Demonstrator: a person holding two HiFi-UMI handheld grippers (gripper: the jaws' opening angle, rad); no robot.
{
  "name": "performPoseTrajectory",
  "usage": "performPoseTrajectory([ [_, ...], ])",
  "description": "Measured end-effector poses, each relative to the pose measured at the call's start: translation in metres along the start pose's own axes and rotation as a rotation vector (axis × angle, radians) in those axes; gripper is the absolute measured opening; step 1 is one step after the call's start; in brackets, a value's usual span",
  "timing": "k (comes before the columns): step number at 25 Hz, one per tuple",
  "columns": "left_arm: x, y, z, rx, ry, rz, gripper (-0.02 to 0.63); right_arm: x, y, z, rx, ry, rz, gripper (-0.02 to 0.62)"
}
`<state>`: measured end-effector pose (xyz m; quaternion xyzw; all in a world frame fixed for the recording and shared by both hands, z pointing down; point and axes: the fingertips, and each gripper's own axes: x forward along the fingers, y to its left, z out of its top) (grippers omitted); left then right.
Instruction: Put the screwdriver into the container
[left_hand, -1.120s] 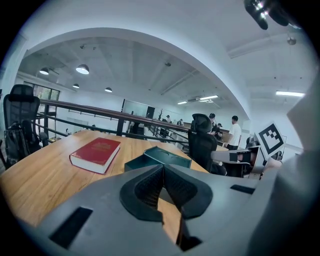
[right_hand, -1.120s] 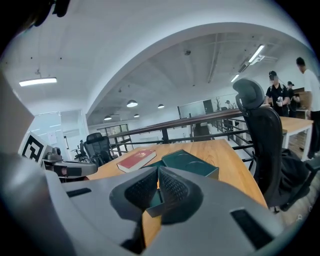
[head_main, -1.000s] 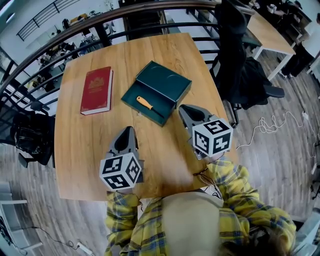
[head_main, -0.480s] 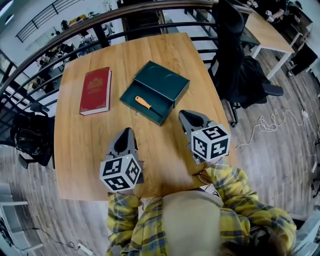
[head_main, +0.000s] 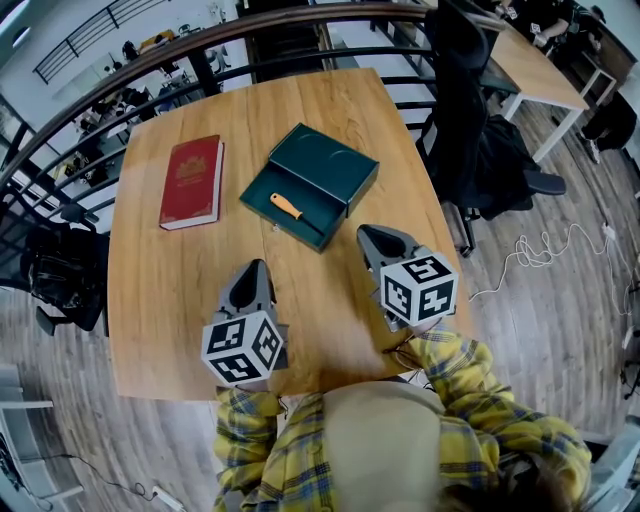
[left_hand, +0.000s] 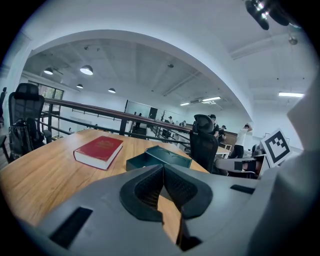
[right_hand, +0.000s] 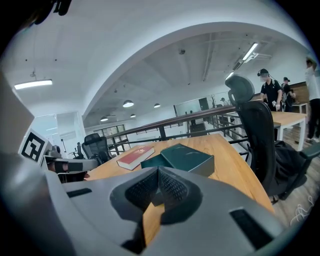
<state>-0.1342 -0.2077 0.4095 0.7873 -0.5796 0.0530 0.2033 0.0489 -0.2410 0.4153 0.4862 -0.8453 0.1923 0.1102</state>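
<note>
An orange-handled screwdriver (head_main: 291, 209) lies inside the open dark green box (head_main: 300, 222), whose lid (head_main: 327, 163) rests against its far side. Both grippers hover over the near part of the wooden table (head_main: 160, 290), short of the box. My left gripper (head_main: 251, 267) is shut and holds nothing. My right gripper (head_main: 373, 234) is also shut and empty, just near-right of the box. The left gripper view shows the box (left_hand: 159, 156) beyond its touching fingertips (left_hand: 161, 169). In the right gripper view the box (right_hand: 183, 157) stands ahead of the gripper (right_hand: 157, 170).
A red book (head_main: 191, 182) lies on the table left of the box. A black office chair (head_main: 470, 110) with dark clothing stands off the table's right edge. A railing (head_main: 200, 45) runs behind the far edge, a black bag (head_main: 62, 272) sits left, and cables (head_main: 545, 246) lie right.
My right gripper has drawn back a little toward the person, away from the box. The left gripper, the box and the screwdriver have stayed in place.
</note>
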Motion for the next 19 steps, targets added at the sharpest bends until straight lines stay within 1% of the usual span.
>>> performPoseTrajectory([
  [19,-0.0056,0.0006,-0.0024,-0.015,0.006,-0.010,0.011,0.0039,0.0077,0.0000,-0.017,0.023,0.018,0.064],
])
